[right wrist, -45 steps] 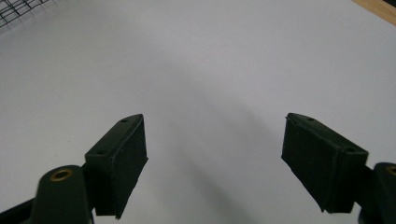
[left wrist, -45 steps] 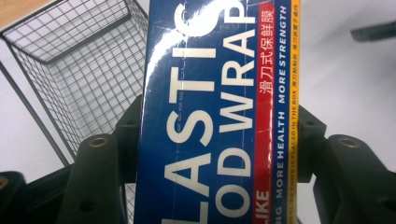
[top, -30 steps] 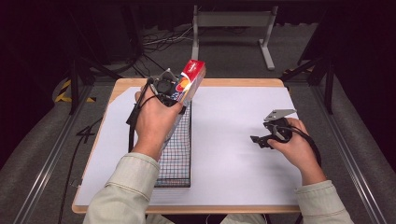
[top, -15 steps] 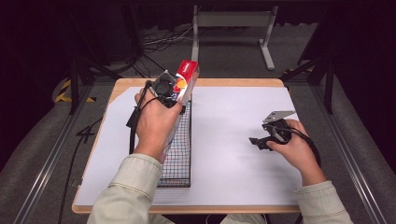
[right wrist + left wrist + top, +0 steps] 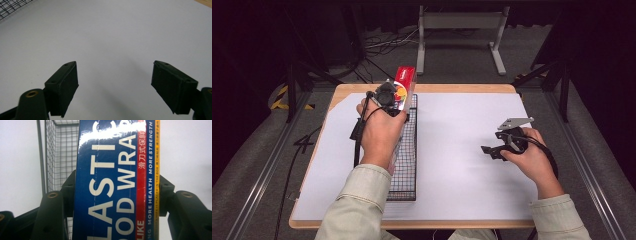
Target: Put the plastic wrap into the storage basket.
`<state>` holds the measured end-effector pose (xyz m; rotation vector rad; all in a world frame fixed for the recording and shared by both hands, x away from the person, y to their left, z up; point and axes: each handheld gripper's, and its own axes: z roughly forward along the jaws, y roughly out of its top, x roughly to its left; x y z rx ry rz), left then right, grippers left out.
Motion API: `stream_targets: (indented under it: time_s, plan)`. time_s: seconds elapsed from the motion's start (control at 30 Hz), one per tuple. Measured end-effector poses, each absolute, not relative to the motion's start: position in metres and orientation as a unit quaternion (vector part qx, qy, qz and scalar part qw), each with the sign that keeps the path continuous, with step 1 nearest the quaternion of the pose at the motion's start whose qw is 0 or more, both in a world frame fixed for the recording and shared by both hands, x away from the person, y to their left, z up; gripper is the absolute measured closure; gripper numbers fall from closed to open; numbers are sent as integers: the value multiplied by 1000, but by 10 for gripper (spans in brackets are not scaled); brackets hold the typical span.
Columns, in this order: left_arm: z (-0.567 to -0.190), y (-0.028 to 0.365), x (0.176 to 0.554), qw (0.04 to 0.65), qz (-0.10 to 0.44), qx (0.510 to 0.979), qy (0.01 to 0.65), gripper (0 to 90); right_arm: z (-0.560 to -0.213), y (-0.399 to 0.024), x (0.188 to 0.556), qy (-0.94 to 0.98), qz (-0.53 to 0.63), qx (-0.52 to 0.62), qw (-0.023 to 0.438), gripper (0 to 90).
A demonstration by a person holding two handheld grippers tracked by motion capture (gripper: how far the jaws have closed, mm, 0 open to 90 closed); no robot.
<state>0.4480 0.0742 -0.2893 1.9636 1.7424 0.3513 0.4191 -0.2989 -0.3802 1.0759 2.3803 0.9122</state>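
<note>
Since a second ago my left gripper (image 5: 398, 100) has carried the plastic wrap box (image 5: 404, 86) a little nearer along the wire basket (image 5: 404, 165), tipping it more upright. My jaws clamp the box across its narrow sides, above the basket's far end. To do this well I think I must line its length up with the basket and lower it level. My right gripper (image 5: 490, 149) rests well right of the basket, jaws wide and empty; nothing blocks the way.

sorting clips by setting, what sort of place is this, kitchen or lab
Probably a lab or recording rig, not a kitchen: a paper-covered table with dark surroundings, cables on the floor, and a metal stand behind it.
</note>
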Motion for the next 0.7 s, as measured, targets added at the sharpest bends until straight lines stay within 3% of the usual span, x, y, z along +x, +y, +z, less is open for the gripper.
stream_targets:
  time_s: [0.23,0.7]
  plan:
    - [-302,84,451,246,110,696,666,405,-381,-299,419,846,320,382,187,216]
    - [-325,81,453,215,95,698,676,405,-382,-300,419,847,312,385,191,214]
